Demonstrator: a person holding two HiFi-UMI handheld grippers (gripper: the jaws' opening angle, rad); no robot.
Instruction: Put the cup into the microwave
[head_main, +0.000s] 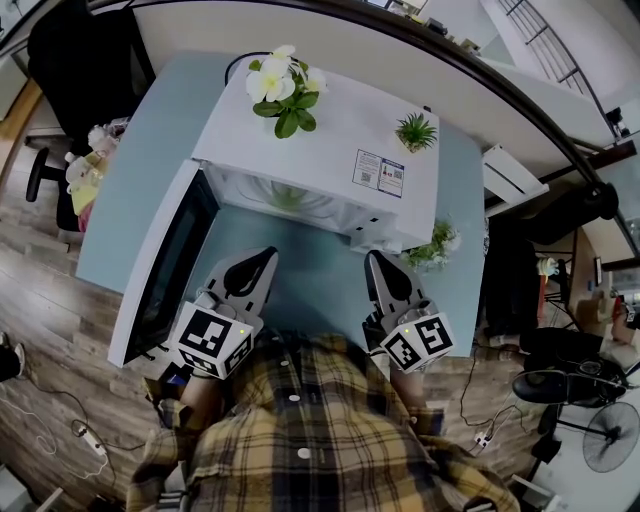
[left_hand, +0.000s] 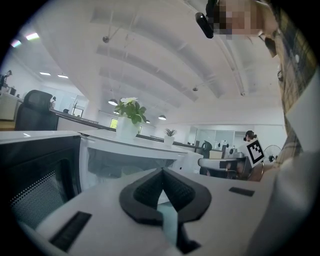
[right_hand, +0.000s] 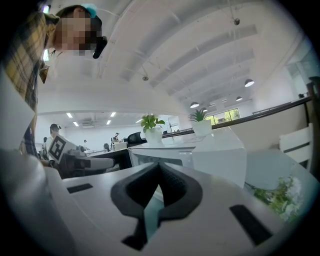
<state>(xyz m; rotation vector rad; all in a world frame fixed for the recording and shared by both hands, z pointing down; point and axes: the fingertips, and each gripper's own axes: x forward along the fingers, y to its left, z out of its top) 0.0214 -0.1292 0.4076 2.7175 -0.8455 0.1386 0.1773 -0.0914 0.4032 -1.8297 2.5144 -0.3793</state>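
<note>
Left tool (head_main: 262, 256) and right tool (head_main: 374, 258) both closed, nothing gripped.
They hang side by side over the blue desk (head_main: 300, 275), tips toward the white microwave (head_main: 330, 140); its door (head_main: 165, 265) stands wide open at the left. Whether the cup sits in the chamber, I cannot tell. Up top: a flowering plant (head_main: 285, 85) and a small green one (head_main: 416, 131).

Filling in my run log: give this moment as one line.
left gripper: shut, empty | right gripper: shut, empty | microwave: door open | cup: not in view
</note>
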